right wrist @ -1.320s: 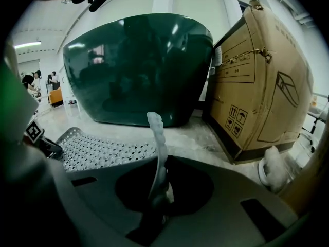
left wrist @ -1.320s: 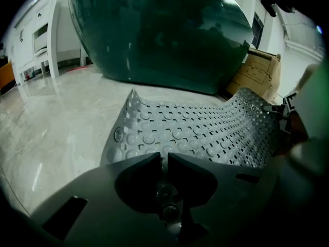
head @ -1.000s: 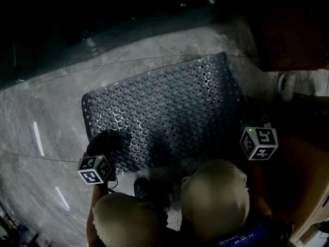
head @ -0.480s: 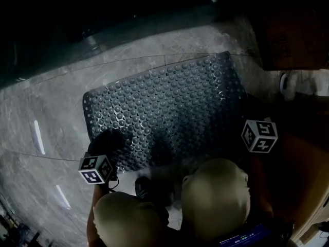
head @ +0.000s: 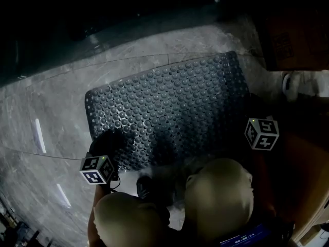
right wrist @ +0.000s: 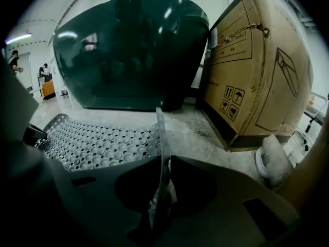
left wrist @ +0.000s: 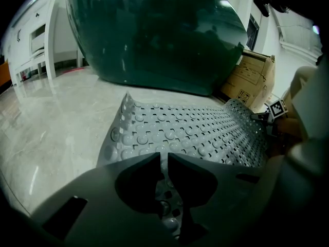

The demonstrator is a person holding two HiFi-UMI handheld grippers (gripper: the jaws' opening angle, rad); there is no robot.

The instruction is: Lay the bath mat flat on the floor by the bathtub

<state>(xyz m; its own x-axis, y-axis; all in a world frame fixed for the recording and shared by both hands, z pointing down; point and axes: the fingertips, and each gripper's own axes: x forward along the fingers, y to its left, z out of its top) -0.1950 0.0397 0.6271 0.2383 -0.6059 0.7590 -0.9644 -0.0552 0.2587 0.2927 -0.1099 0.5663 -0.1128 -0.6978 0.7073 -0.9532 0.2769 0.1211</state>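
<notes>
The dark grey, bumpy bath mat (head: 164,109) lies spread on the marble floor just in front of the dark green bathtub (left wrist: 154,35). My left gripper (left wrist: 164,157) is shut on the mat's near left edge; its marker cube (head: 96,170) shows in the head view. My right gripper (right wrist: 163,161) is shut on the near right edge, where a strip of mat (right wrist: 160,133) stands up between the jaws. Its cube (head: 262,134) sits at the mat's right side. The mat's far left corner (left wrist: 127,101) curls up slightly.
A cardboard box (right wrist: 257,71) stands right of the tub, close to the mat's right end. A white object (right wrist: 272,161) lies on the floor beside it. The person's knees (head: 216,197) are at the mat's near edge. Bare marble floor (head: 46,117) extends to the left.
The right gripper has moved a little away and to the right, drawing the mat's right end with it. The left gripper has barely moved.
</notes>
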